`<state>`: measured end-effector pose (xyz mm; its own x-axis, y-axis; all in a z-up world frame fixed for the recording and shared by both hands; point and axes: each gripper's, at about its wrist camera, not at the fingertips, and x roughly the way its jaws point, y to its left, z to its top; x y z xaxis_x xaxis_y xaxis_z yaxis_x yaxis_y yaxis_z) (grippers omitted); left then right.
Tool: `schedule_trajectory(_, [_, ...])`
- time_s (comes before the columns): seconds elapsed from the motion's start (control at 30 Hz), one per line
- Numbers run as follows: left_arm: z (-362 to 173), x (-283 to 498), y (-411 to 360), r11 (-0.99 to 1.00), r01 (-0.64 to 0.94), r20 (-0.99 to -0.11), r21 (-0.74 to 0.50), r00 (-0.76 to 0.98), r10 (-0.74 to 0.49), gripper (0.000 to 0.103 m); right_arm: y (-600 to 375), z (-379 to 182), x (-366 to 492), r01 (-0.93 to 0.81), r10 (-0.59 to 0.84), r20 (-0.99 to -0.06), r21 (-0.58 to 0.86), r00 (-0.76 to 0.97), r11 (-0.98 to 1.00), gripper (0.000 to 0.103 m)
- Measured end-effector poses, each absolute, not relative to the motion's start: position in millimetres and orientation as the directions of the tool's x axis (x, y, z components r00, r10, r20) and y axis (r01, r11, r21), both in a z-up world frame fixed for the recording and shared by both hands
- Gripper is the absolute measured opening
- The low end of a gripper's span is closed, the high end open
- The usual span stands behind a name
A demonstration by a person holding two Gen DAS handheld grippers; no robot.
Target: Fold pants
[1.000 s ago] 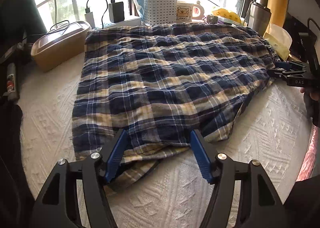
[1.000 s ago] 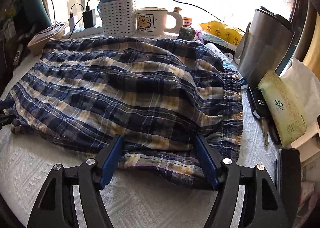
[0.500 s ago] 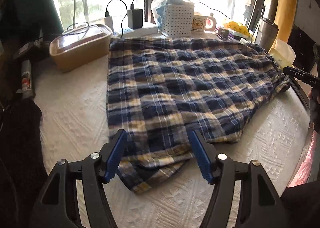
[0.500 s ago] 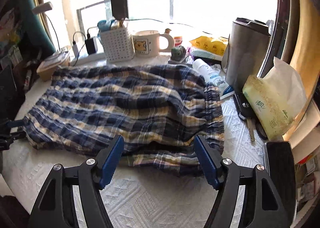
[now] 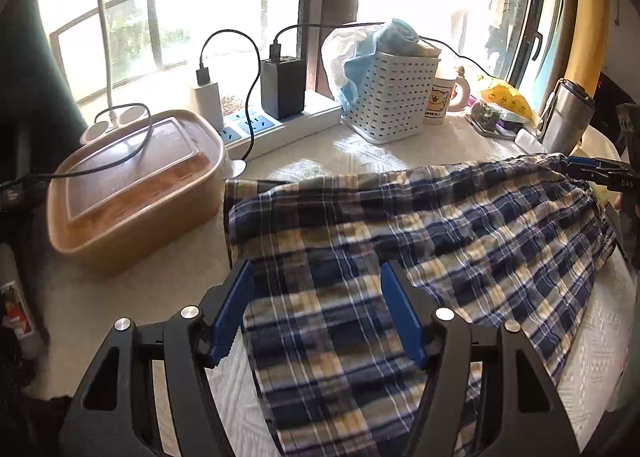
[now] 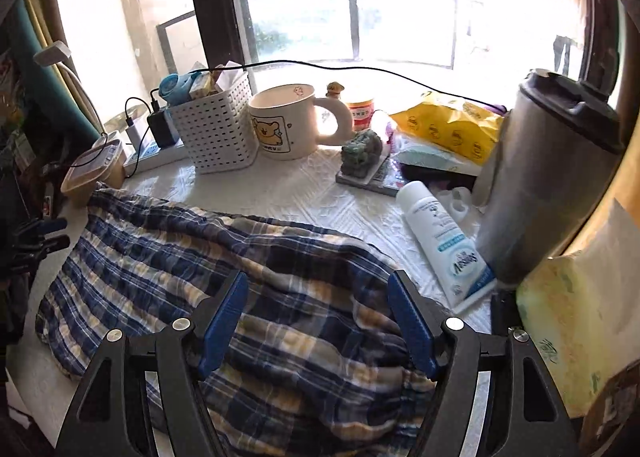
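Note:
The blue, white and tan plaid pants lie on the white textured cloth, also seen in the right wrist view. My left gripper is open and hovers over the pants' left end, jaws wide apart with nothing between them. My right gripper is open above the bunched right end near the waistband. The right gripper's blue tips show at the far right of the left wrist view. The left gripper shows at the left edge of the right wrist view.
A tan lidded container, power strip with chargers, white basket and bear mug line the window side. A white tube, steel tumbler, yellow bag and tissue pack crowd the right.
Both grippers have moved forward over the pants toward the window. The far edge of the pants has come toward me, baring white cloth in front of the basket and mug.

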<state>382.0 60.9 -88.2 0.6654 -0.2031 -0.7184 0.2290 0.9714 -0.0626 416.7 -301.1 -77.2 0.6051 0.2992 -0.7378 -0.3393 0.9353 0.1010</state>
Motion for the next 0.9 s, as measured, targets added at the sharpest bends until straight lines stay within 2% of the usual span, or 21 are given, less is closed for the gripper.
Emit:
schedule_trajectory(0.03, [-88.9, 389.9, 59.5, 0.969, 0.239, -0.718, -0.063, 0.663, -0.211, 0.066, -297.3, -81.8, 423.6, -0.334, 0.301, -0.752, 0.114, 0.586, 0.936, 0.075])
schedule_trajectory(0.1, [-90.9, 403.5, 56.8, 0.962, 0.265, -0.720, -0.069, 0.655, -0.232, 0.066, -292.4, -93.6, 435.0, -0.300, 0.291, -0.781, 0.140, 0.552, 0.944, 0.084])
schedule_trajectory(0.27, [-101.4, 430.8, 51.7, 0.959, 0.280, -0.750, -0.041, 0.626, -0.215, 0.066, -287.7, -112.3, 457.1, -0.228, 0.263, -0.816, 0.165, 0.514, 0.960, 0.085])
schedule_trajectory(0.43, [-116.8, 452.3, 67.8, 0.981, 0.186, -0.799, -0.052, 0.582, -0.152, 0.066, -279.6, -118.2, 467.0, -0.234, 0.261, -0.830, 0.162, 0.494, 0.959, 0.092])
schedule_trajectory(0.73, [-73.0, 390.0, 76.6, 0.982, 0.170, -0.730, -0.086, 0.660, -0.178, 0.066, -287.6, -88.4, 446.4, -0.207, 0.256, -0.774, 0.164, 0.580, 0.965, 0.092])
schedule_trajectory(0.9, [-67.6, 344.0, 66.9, 0.978, 0.176, -0.717, -0.115, 0.666, -0.204, 0.066, -299.3, -72.3, 417.5, -0.181, 0.238, -0.740, 0.158, 0.628, 0.971, 0.092])
